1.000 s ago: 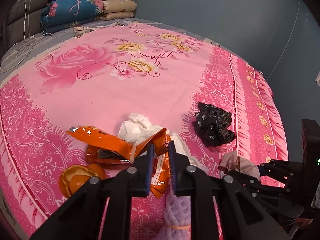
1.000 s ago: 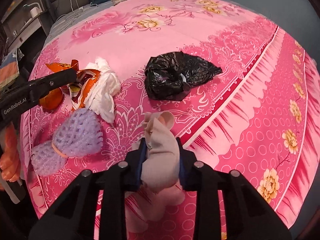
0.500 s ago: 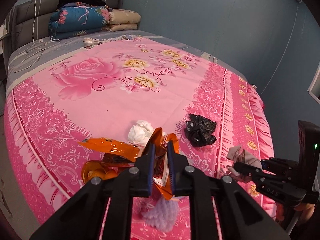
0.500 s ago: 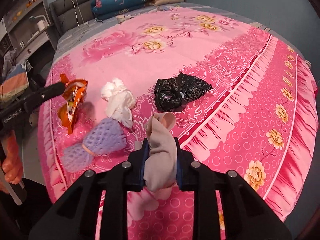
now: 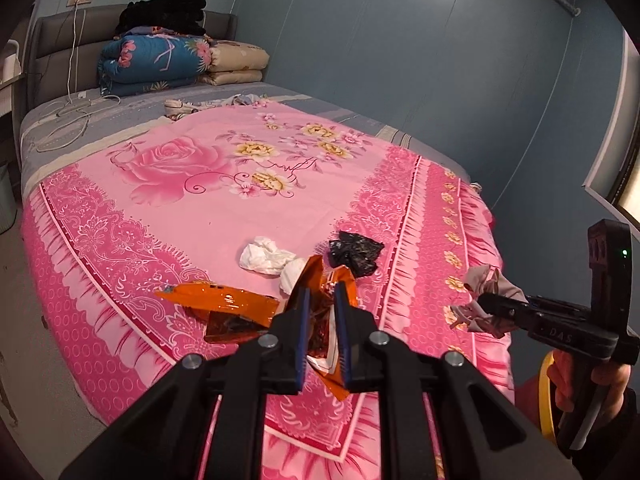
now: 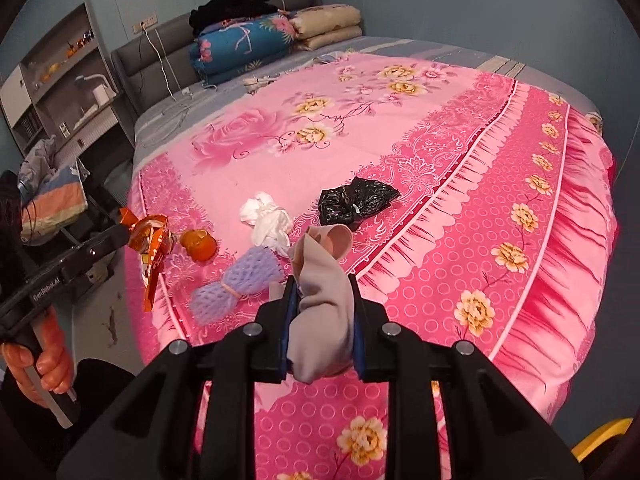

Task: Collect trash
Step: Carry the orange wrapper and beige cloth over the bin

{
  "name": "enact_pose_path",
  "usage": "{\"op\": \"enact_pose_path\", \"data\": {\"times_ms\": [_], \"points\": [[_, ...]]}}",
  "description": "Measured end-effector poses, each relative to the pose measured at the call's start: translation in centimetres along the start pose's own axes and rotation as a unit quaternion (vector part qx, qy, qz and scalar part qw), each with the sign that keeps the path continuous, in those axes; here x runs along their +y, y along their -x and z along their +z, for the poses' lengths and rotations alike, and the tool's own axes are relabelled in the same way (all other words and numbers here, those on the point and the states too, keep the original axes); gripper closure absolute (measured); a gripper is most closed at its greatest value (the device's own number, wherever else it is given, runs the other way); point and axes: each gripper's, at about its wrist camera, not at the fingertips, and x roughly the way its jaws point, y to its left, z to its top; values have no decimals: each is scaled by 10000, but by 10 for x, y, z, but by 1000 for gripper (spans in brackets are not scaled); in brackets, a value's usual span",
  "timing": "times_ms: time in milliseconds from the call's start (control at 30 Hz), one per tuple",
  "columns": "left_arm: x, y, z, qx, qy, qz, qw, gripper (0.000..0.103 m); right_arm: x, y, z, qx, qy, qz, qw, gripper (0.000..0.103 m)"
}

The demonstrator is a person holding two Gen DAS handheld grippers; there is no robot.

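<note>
Two claws in view, each clamped on a piece of trash above the near end of a bed with a pink floral bedspread [image 5: 192, 208]. Left claw [image 5: 322, 328] closed tight on a crinkled orange foil snack wrapper [image 5: 224, 304], lifted clear of the bedspread, with a long flap sticking out to the left and a shorter tail hanging between and below the blue pads. Right claw [image 6: 322, 320] closed on a bunched beige cloth-like wad [image 6: 324, 280], the wad rising above the pads and bulging out beneath them; same wad seen from the side in the left wrist view, held off the right edge of the bed.

Left on the bedspread near the foot: a crumpled white tissue [image 6: 266, 220]; a crumpled black plastic bag [image 6: 356, 202] to its right, apart from it; a lilac foam fruit net tied at the middle with a band [image 6: 236, 284], its upper end just beside the tissue; a round orange peel-like piece [image 6: 198, 244] to the left of the net.

At the head of the bed: a grey upholstered headboard [image 5: 52, 52], a folded blue floral quilt [image 5: 156, 62] with a black garment [image 5: 164, 12] on top, and folded beige bedding [image 5: 236, 64] beside it. White cables [image 5: 72, 116] loose on the grey sheet. A person's hand [image 6: 44, 364] on the left claw's handle at the lower left of the right wrist view.
</note>
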Motion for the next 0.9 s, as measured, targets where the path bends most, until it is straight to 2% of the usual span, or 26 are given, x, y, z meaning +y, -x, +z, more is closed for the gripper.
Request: {"op": "enact_pose_path", "data": {"times_ms": [367, 900], "points": [[-51, 55, -18, -170, -293, -368, 9987, 92, -17, 70, -22, -392, -245, -17, 9989, 80], [-139, 92, -32, -366, -953, -951, 9902, 92, -67, 180, -55, -1242, -805, -313, 9885, 80]]}}
